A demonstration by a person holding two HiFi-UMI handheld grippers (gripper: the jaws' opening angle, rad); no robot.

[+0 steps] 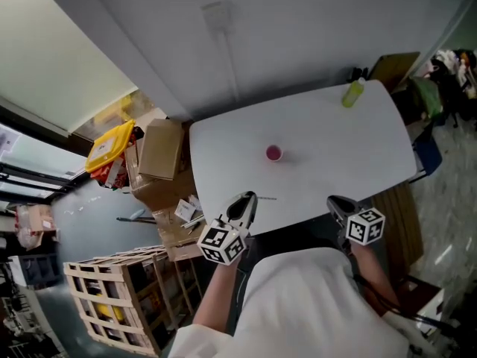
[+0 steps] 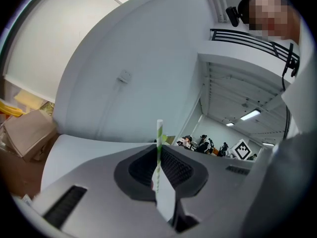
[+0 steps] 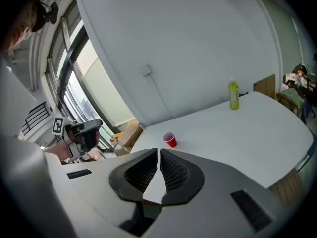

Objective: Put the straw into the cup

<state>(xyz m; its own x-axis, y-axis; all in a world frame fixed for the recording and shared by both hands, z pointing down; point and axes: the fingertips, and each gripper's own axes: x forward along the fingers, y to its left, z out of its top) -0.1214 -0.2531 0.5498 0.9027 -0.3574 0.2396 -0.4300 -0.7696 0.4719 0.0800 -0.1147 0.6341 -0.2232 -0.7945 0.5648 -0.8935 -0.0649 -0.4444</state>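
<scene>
a: where was the straw (image 2: 158, 152)?
b: clamped in left claw (image 1: 246, 198), long axis toward 12 o'clock. cup (image 1: 273, 153) on desk (image 1: 350, 148), 1 o'clock from it. right claw (image 1: 337, 202) farther, closed, empty.

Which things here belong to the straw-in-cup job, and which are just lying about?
For the job: straw, gripped in the left gripper; red cup on the table.
Lying about: green bottle; cardboard box; wooden crate.
</scene>
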